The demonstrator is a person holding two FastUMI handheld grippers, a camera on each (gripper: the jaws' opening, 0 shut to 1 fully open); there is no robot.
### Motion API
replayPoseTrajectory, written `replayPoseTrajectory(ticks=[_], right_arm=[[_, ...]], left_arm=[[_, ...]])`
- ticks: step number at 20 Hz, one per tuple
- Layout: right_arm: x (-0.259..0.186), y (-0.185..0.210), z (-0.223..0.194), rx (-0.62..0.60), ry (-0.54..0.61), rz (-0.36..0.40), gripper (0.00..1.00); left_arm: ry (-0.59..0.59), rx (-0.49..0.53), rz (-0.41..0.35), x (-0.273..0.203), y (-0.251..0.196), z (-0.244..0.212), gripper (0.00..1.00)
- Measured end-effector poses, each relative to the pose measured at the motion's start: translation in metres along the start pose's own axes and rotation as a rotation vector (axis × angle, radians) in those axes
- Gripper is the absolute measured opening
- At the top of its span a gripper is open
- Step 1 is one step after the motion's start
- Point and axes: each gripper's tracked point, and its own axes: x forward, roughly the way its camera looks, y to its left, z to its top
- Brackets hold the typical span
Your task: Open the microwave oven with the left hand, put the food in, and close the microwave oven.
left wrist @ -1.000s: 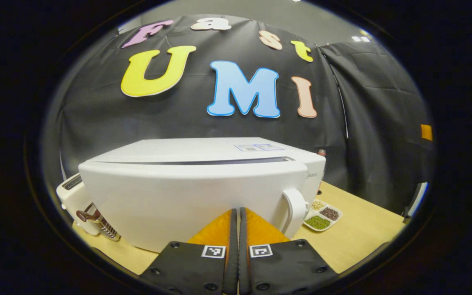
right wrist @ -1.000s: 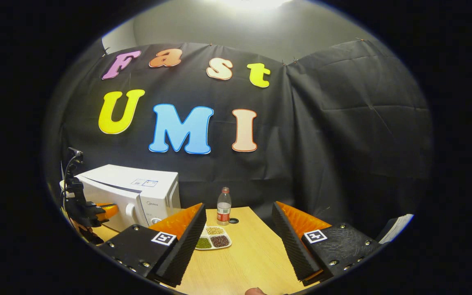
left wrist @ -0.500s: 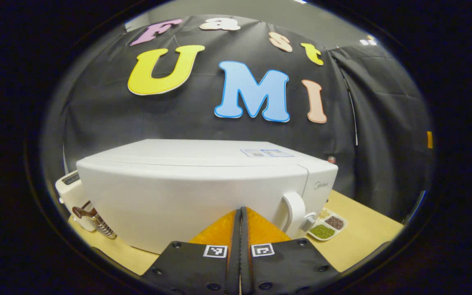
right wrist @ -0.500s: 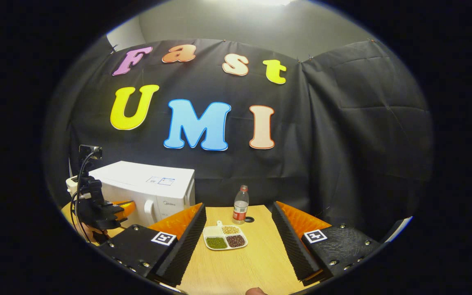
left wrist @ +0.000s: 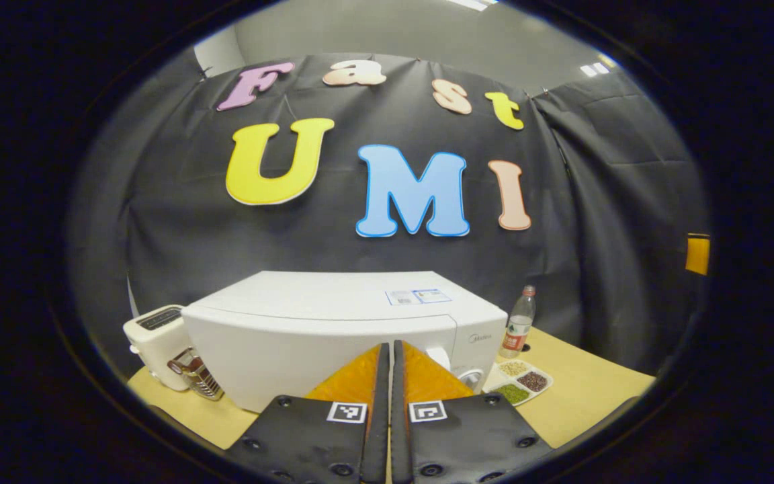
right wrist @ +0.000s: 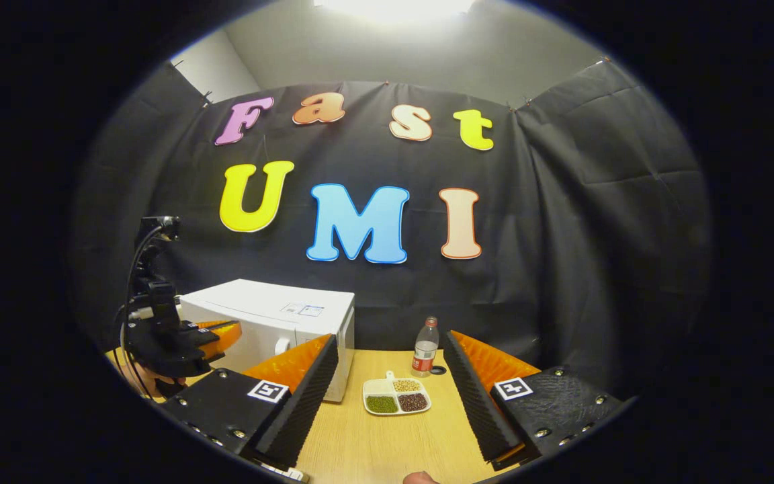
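**Door shut, food tray outside on table — loading not done**

Left gripper: fingers pressed together, nothing between them. It hangs in front of the microwave oven, apart from the door, pointing at the front face near the handle side. The right gripper view places it just off the oven's front left, held by a hand low in the frame.

Right gripper: fingers spread wide, empty. It is held above the wooden table, aimed toward the divided food tray.

Microwave oven: white, door flush with the body in both views, so closed. Control knob on the right of the front.

Food tray: white, three compartments with green, pale and dark grains, sitting on the table just right of the oven, near a water bottle. Not inside the oven, not touched by either gripper.

Also on the table: a toaster left of the oven.

Judgement on progress: the tray lies outside a closed oven, so the core step is not complete. Remaining as things stand: door open, tray picked up and placed inside, door shut.
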Motion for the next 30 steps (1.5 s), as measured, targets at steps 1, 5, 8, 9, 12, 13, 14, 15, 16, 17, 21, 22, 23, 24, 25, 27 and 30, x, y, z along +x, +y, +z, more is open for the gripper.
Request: replayPoseTrajectory(ticks=[1,5,8,9,12,13,14,15,16,17,21,22,23,24,25,27,30], right_arm=[[-0.005,-0.004,0.002,0.0,-0.01,0.014,0.95],[-0.029,-0.019,0.007,0.023,-0.046,0.059,0.95],[-0.046,-0.026,0.011,0.056,-0.066,0.087,0.96],[-0.053,-0.026,0.013,0.06,-0.077,0.1,0.96],[-0.067,-0.023,0.015,0.061,-0.096,0.145,0.95],[-0.072,-0.022,0.015,0.063,-0.098,0.153,0.95],[-0.075,-0.02,0.015,0.069,-0.1,0.16,0.95],[-0.078,-0.017,0.015,0.074,-0.101,0.168,0.95],[-0.081,-0.013,0.016,0.078,-0.101,0.176,0.95],[-0.083,-0.01,0.015,0.082,-0.1,0.18,0.95],[-0.093,0.007,0.019,0.087,-0.105,0.194,0.95],[-0.096,0.012,0.021,0.082,-0.113,0.196,0.95],[-0.096,0.015,0.021,0.075,-0.117,0.195,0.95],[-0.096,0.019,0.019,0.071,-0.113,0.194,0.95],[-0.097,0.023,0.016,0.073,-0.11,0.194,0.95],[-0.1,0.032,0.015,0.087,-0.107,0.193,0.95],[-0.103,0.045,0.025,0.081,-0.128,0.206,0.95]], left_arm=[[-0.01,-0.001,0.017,-0.017,-0.003,0.009,0.09],[-0.047,0.014,0.073,-0.073,-0.015,0.033,0.09],[-0.061,0.015,0.12,-0.113,-0.025,0.043,0.09],[-0.066,0.021,0.134,-0.128,-0.027,0.045,0.09],[-0.077,0.038,0.154,-0.168,-0.037,0.053,0.09],[-0.076,0.043,0.156,-0.18,-0.04,0.054,0.09],[-0.076,0.053,0.158,-0.191,-0.041,0.055,0.09],[-0.075,0.064,0.156,-0.202,-0.042,0.057,0.12],[-0.076,0.078,0.169,-0.213,-0.04,0.059,0.14],[-0.082,0.088,0.179,-0.223,-0.037,0.062,0.2],[-0.101,0.082,0.198,-0.261,-0.026,0.069,0.29],[-0.107,0.085,0.211,-0.27,-0.019,0.072,0.36],[-0.111,0.086,0.212,-0.276,-0.015,0.075,0.46],[-0.116,0.09,0.219,-0.282,-0.01,0.078,0.47],[-0.12,0.087,0.213,-0.288,-0.006,0.08,0.48],[-0.131,0.076,0.195,-0.294,-0.002,0.084,0.7],[-0.149,0.062,0.192,-0.307,0.008,0.092,0.91]])
